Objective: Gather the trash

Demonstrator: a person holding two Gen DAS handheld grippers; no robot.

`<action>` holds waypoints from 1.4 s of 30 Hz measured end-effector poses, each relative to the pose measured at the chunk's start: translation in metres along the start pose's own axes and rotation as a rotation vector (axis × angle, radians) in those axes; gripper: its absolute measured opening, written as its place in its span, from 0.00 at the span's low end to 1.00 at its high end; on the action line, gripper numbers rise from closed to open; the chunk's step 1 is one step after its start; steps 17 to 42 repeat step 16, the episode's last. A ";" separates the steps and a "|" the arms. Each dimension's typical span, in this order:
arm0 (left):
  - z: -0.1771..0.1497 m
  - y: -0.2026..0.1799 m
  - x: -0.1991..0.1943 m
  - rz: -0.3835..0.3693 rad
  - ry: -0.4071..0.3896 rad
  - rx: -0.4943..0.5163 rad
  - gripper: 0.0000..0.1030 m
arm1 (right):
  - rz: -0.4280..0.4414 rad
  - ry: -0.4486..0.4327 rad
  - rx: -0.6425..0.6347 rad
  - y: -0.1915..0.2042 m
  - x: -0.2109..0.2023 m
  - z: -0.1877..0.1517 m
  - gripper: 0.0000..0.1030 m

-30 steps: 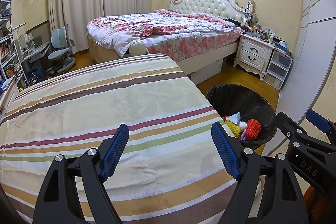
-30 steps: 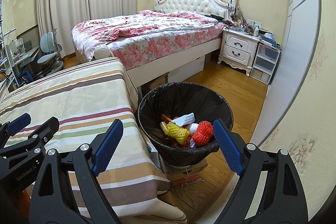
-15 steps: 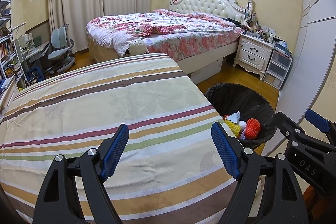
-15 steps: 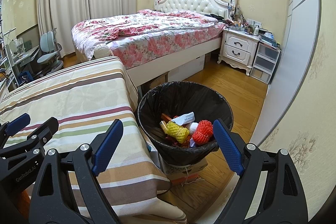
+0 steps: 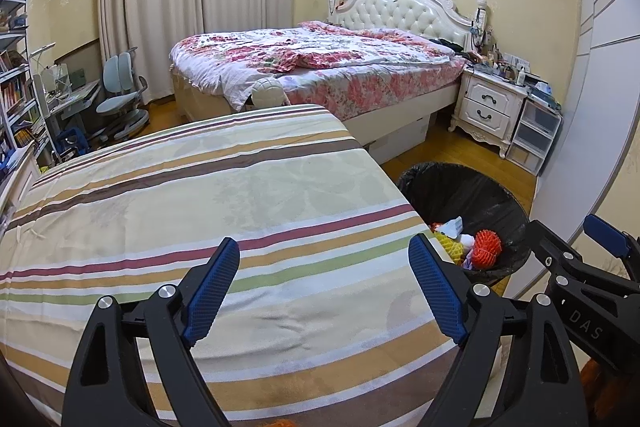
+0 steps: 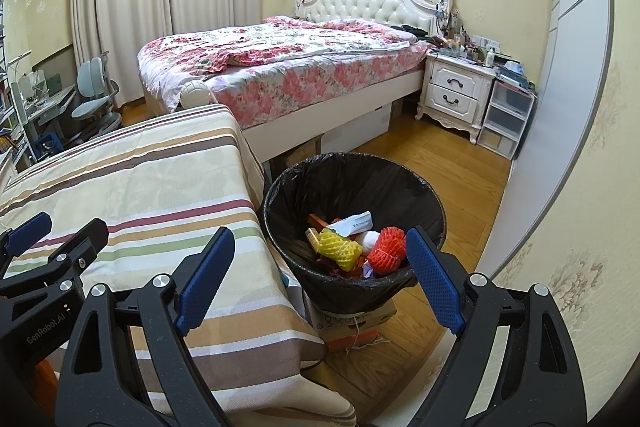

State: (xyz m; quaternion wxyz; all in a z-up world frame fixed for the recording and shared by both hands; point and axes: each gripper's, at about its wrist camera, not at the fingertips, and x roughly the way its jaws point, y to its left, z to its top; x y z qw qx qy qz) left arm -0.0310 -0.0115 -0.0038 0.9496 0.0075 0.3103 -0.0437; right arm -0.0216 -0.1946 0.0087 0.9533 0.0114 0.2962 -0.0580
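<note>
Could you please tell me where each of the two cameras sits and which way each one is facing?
Left wrist: on the left tongs, angled down over the striped table; its opening, empty jaws and the right tongs show.
Right wrist: on the right tongs, angled down toward the bin; its open jaws and the left tongs show.
Shared: table, bin, floral bed, nightstand.

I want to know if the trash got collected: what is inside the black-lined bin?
In the bin: a yellow foam net, an orange-red foam net, a white wrapper and a white ball-like piece. Whatever lies beneath them is covered.
</note>
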 end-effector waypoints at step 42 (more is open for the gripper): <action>0.013 0.017 0.004 0.044 -0.003 -0.021 0.81 | 0.009 0.009 -0.011 0.008 0.002 -0.006 0.83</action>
